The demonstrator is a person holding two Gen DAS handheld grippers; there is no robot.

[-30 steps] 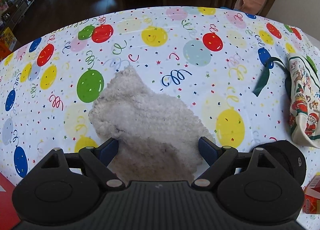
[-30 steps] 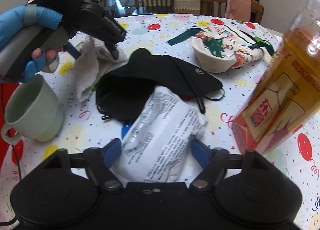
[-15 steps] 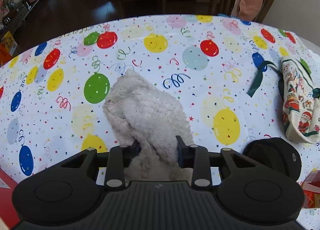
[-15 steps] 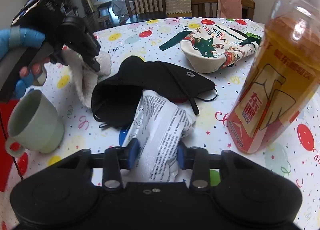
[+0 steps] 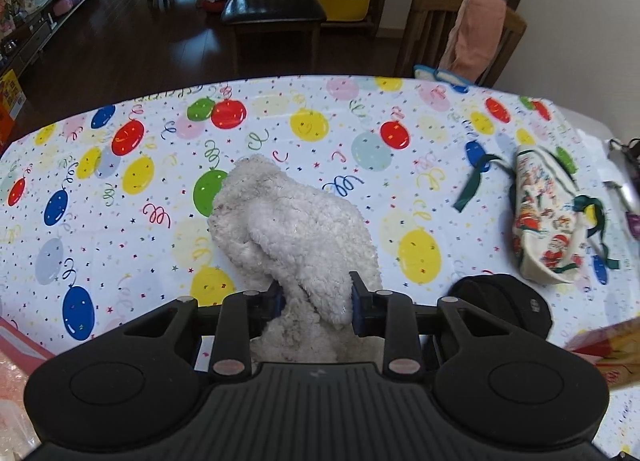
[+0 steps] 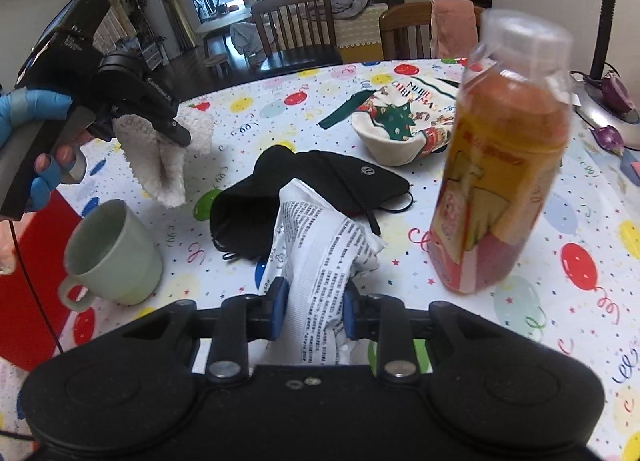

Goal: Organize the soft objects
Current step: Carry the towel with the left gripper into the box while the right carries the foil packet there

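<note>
My left gripper (image 5: 318,303) is shut on a fluffy white cloth (image 5: 288,221) and holds it off the balloon-print tablecloth (image 5: 160,181). The right wrist view shows that gripper (image 6: 160,117) with the cloth (image 6: 168,169) hanging above the table. My right gripper (image 6: 314,311) is shut on a white printed plastic packet (image 6: 320,253), lifted a little. A black fabric item (image 6: 320,181) lies behind the packet. A Christmas-print cloth bag (image 6: 404,121) lies further back; it also shows in the left wrist view (image 5: 548,221).
A tall bottle of orange drink (image 6: 500,161) stands close on the right. A pale green mug (image 6: 112,253) stands on the left. A lamp base (image 6: 600,109) sits at the far right. Chairs (image 5: 272,13) stand beyond the table.
Both grippers closed, the left on the white cloth and the right on the packet. Both then rose, lifting cloth and packet off the table.
</note>
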